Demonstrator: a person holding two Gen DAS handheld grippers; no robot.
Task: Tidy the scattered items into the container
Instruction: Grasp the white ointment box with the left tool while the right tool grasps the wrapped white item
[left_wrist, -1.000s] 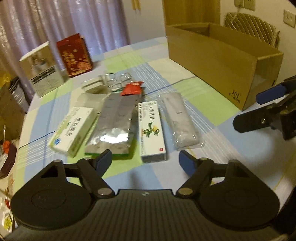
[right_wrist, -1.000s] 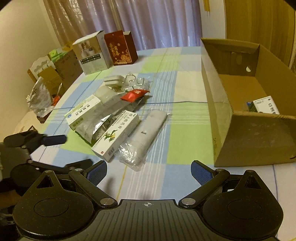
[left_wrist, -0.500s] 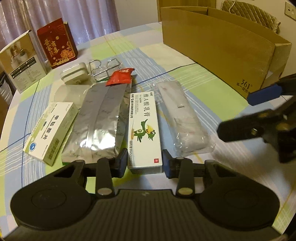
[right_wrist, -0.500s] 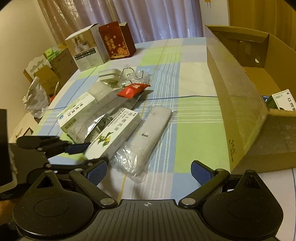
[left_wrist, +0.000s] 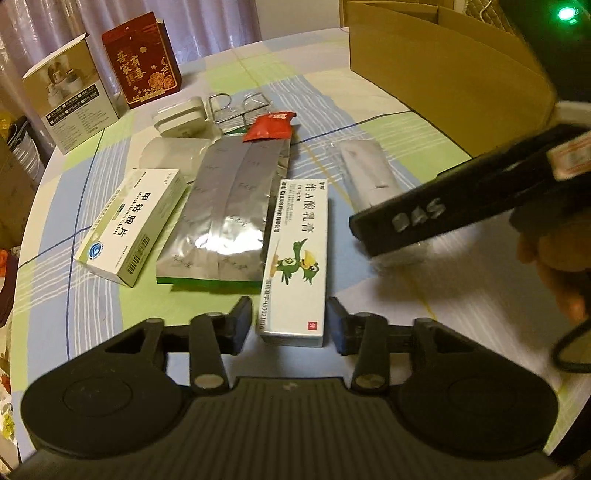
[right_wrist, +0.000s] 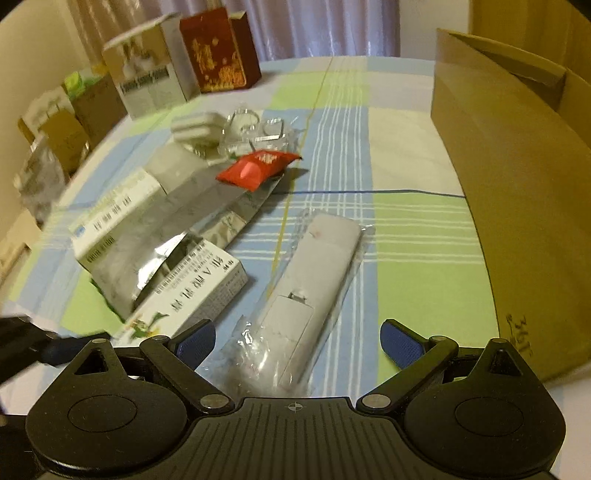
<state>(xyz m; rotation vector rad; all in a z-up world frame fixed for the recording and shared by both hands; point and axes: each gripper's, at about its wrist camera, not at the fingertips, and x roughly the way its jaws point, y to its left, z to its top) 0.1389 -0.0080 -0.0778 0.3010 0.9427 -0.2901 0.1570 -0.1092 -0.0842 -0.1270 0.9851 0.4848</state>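
A round table (left_wrist: 373, 110) covered by a checked cloth in green, blue and white holds scattered items. The left gripper (left_wrist: 290, 319) is low over the near edge, its two blue-padded fingers (left_wrist: 242, 317) spread on either side of the near end of a long white ointment box printed with a green cartoon bird (left_wrist: 297, 254). The pads sit just beside the box's sides with a sliver of gap, not clamping it.

Left of that box lies a stack of silver foil sachets (left_wrist: 231, 206), and further left a white and green tablet box (left_wrist: 133, 225). A small red packet (left_wrist: 269, 125) rests on the far end of the foil. Behind it lie a white plastic case (left_wrist: 181, 118) and a wire clip holder (left_wrist: 236, 105). Near the far left edge stand a red gift box (left_wrist: 142, 57) and a pale carton (left_wrist: 70, 96).

The right gripper (right_wrist: 297, 341) hovers with fingers wide apart over the near end of a white remote control sealed in a clear bag (right_wrist: 306, 295), which lies right of the ointment box; it holds nothing. A tall cardboard box (right_wrist: 517, 177), the container, stands along the table's right side.
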